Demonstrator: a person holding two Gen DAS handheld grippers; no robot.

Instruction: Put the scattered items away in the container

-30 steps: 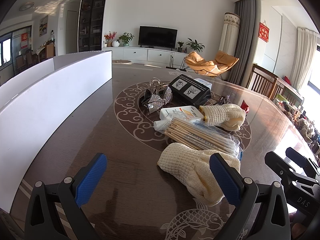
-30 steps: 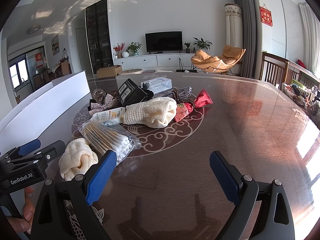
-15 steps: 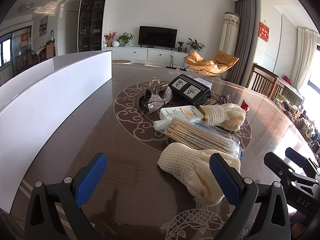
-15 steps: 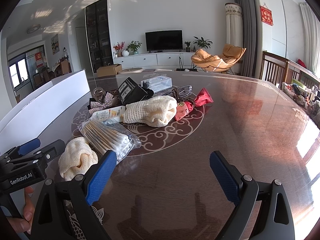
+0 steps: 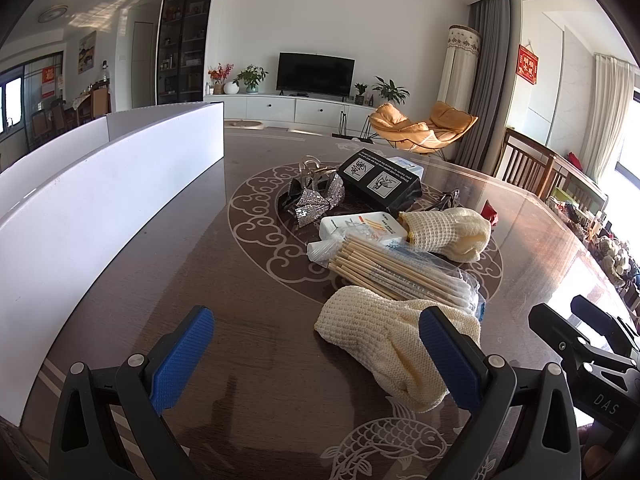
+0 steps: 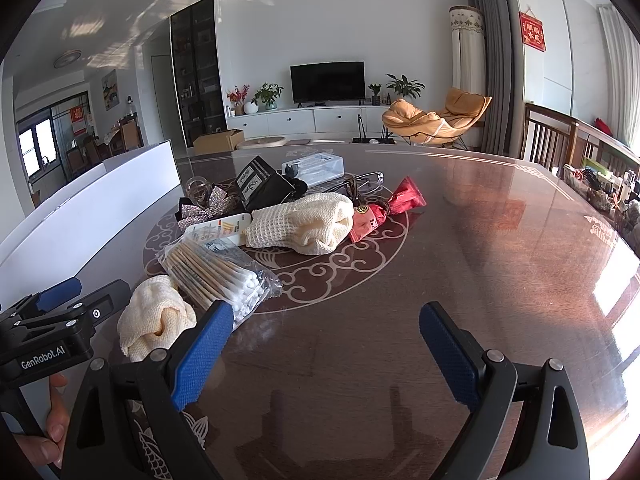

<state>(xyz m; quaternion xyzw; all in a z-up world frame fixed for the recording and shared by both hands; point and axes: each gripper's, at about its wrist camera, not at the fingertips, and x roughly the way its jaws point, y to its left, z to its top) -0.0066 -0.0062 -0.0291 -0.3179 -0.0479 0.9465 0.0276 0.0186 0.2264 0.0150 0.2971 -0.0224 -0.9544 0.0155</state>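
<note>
Nothing picked yet: left gripper (image 5: 316, 354) and right gripper (image 6: 326, 354) hover agape over the table (image 6: 500, 248), cream knit cloth (image 5: 384, 340) nearest, awaiting transfer into the white container (image 5: 100, 200) along the table's left edge

My left view looks low along my jaws across the surface (image 5: 248, 320), close to the cream cloth (image 5: 384, 340). My right view faces the same way from farther right. Both share the cotton swabs (image 6: 216, 272).
</note>
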